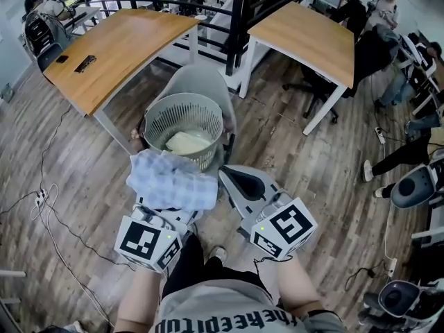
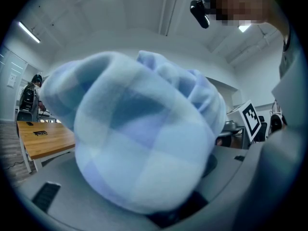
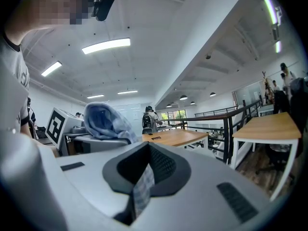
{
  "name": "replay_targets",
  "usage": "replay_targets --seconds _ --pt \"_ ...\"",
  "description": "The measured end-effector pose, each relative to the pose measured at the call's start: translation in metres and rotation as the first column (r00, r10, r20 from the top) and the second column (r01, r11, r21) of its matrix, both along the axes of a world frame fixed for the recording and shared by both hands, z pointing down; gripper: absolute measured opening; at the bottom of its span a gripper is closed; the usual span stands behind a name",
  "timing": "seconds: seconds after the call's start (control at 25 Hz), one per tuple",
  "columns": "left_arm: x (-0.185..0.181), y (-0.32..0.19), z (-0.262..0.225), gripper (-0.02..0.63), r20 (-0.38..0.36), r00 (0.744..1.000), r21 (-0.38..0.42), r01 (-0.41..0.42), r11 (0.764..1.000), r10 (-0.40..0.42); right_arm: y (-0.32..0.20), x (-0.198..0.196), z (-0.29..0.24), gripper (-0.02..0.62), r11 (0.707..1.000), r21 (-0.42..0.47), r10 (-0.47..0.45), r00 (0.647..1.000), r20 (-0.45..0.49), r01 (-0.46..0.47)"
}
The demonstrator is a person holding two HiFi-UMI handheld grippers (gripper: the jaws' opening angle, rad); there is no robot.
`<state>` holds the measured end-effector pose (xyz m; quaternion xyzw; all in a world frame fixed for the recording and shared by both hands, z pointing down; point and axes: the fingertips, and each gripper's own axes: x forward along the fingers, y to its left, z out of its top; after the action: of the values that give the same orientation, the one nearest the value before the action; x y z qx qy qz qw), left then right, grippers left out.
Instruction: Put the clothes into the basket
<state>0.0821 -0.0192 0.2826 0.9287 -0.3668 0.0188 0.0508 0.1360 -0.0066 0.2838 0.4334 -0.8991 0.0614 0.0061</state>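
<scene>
The left gripper (image 1: 163,214) is clamping a bunched blue checked cloth (image 1: 170,179), holding it just short of the near rim of the basket (image 1: 156,109). The right gripper (image 1: 236,179), its jaws pressed together with nothing between them, is hovering beside that same rim. The basket is sitting on a grey chair (image 1: 208,78), with a cream garment (image 1: 186,142) lying inside it.

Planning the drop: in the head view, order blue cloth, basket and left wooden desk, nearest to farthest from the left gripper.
1. The blue cloth: clamped in its jaws.
2. The basket: just ahead, on the chair.
3. The left wooden desk: beyond, upper left.
</scene>
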Motion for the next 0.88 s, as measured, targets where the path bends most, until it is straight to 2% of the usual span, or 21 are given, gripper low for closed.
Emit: replay_targets --seconds 0.88 --pt "-0.033 -0.092 0.005 0.313 -0.003 0.999 -0.024 -0.042 0.999 0.041 -0.089 -0.035 0.007 0.009 0.999 -0.032 0.038 0.999 -0.002 -0.038"
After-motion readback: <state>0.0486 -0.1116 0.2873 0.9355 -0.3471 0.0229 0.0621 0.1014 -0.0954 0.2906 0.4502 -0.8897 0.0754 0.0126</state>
